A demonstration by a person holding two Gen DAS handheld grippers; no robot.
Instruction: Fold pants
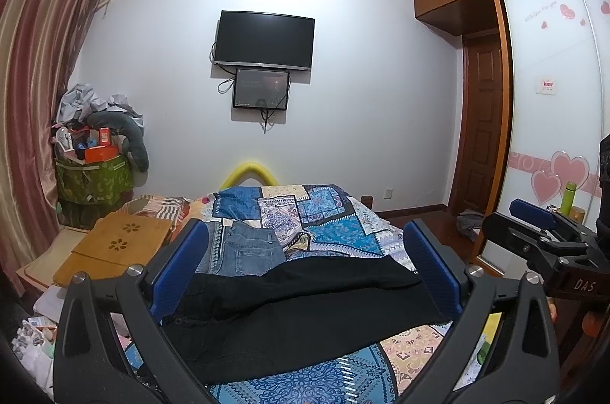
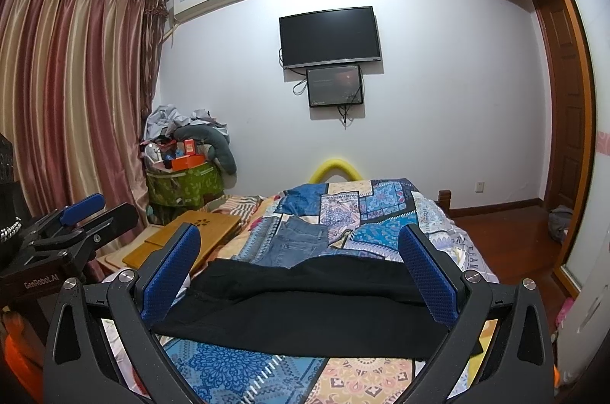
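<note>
Black fabric pants (image 1: 305, 308) lie spread flat across a bed's patchwork blue quilt (image 1: 324, 217).
Both claws, left claw (image 1: 305, 266) and right claw (image 2: 301, 270), hover wide open above the pants, gripping nothing. Folded blue denim jeans (image 1: 248, 247) lie just beyond the pants. The claw bodies read "DAS" and "GenRobot.AI".

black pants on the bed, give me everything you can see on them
The black pants are plain dark cloth, matte, with no visible print. They lie flat across the patterned quilt, unfolded, both legs stretched sideways with a shallow gap between them. Some stitching shows near the left end; the waist cannot be made out clearly. A folded pair of jeans lies just beyond their far edge. The left gripper and right gripper hover open above, neither touching them.
</note>
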